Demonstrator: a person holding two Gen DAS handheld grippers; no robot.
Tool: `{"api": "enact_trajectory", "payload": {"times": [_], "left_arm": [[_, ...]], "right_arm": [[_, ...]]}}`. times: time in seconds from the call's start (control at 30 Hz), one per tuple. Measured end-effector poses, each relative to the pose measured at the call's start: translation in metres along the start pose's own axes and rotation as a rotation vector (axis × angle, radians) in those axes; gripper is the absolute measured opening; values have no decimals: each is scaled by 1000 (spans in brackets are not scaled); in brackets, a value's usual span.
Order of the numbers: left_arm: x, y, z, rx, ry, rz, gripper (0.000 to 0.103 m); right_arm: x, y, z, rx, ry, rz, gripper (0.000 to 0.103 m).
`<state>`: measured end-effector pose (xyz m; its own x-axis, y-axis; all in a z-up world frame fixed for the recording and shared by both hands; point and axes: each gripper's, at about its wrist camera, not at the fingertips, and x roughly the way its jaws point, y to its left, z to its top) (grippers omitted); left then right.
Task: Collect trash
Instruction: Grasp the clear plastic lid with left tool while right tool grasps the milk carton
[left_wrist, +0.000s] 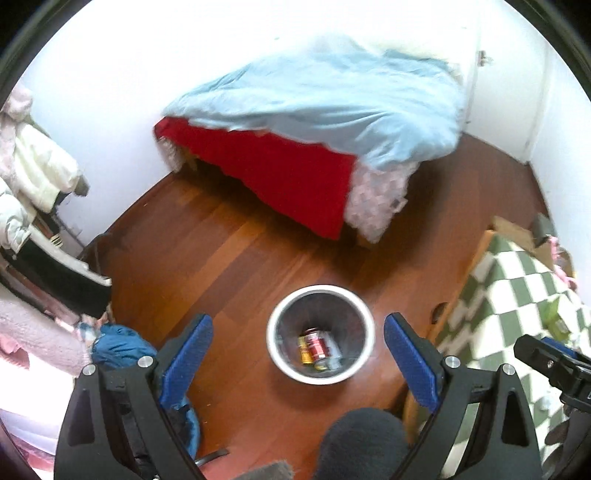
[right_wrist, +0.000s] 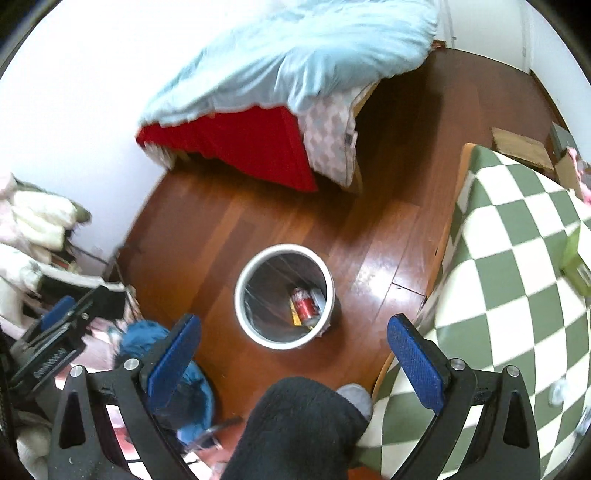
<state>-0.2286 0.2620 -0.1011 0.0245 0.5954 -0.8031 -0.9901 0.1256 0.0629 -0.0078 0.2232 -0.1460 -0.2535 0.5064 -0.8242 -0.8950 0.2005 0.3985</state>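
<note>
Reddish-brown wooden floor (left_wrist: 229, 243) fills the middle of both wrist views, seen from high above. At the far left, pale padded coats (left_wrist: 33, 166) hang against the white wall, and below them a crumpled blue garment (left_wrist: 118, 345) lies on the floor beside a pile of pink fabric. The left gripper (left_wrist: 298, 360) hangs over the floor with its blue-padded fingers spread wide and nothing between them; framed in that gap is a white-rimmed metal trash bin (left_wrist: 275, 354) standing upright on the boards. Inside the bin, at the bottom, lie a red drink can (left_wrist: 320, 346) and a yellow one (left_wrist: 305, 350) touching it, with other silvery pieces too blurred to name. Behind the bin, a bed (left_wrist: 280, 170) with a red sheet and a rumpled light blue duvet (left_wrist: 332, 96) stands against the wall. A dark-trousered leg of the person (right_wrist: 295, 424) rises from the lower edge, with a grey slipper (right_wrist: 356, 397) just beside it. The right gripper (right_wrist: 294, 360) is likewise wide open and empty, its fingers framing the same bin from the other side. At the far right, a counter under a green-and-white chequered cloth (right_wrist: 517, 295) carries a green object at its edge, blurred, with cardboard boxes (right_wrist: 521, 147) beyond it.
</note>
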Motion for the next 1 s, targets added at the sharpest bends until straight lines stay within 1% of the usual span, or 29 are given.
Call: {"api": "enact_trajectory", "payload": {"times": [0.1,0.17,0.27,0.33,0.4,0.43,0.47,0.5,0.57,0.63,0.73,0.83,0.93,1.0], "left_arm": [[-10,-32,-10,35,-9,-57,94],[-10,-64,-21,75,-1,-94,94],[4,-123,-45,164,55,-146,94],[14,-161,-63,226,93,-168,94],[25,-211,-86,311,136,-207,95],[27,-229,-95,343,148,-221,95],[31,-252,-106,384,165,-240,97],[35,-275,-117,418,191,-256,101],[39,-313,-136,455,220,-280,102],[44,-347,-153,490,253,-298,102],[48,-397,-177,553,288,-320,102],[49,-426,-189,603,297,-330,102],[51,-452,-200,665,301,-327,102],[55,-463,-204,691,312,-327,102]], "right_arm": [[-39,-28,-20,64,-45,11,102],[-62,-55,-37,107,-62,-2,102],[-86,-105,-61,179,-68,-50,102],[-103,-149,-81,257,-72,-108,102],[-117,-193,-102,340,-65,-155,102],[-125,-221,-116,391,-64,-186,102],[-132,-245,-129,432,-58,-219,102],[-139,-266,-140,461,-52,-246,102],[-152,-310,-163,513,-31,-317,102],[-161,-352,-179,553,9,-403,102],[-174,-405,-199,618,33,-476,102],[-179,-449,-213,677,41,-515,102],[-178,-478,-217,719,44,-523,102],[-174,-491,-217,729,44,-513,102]]}}
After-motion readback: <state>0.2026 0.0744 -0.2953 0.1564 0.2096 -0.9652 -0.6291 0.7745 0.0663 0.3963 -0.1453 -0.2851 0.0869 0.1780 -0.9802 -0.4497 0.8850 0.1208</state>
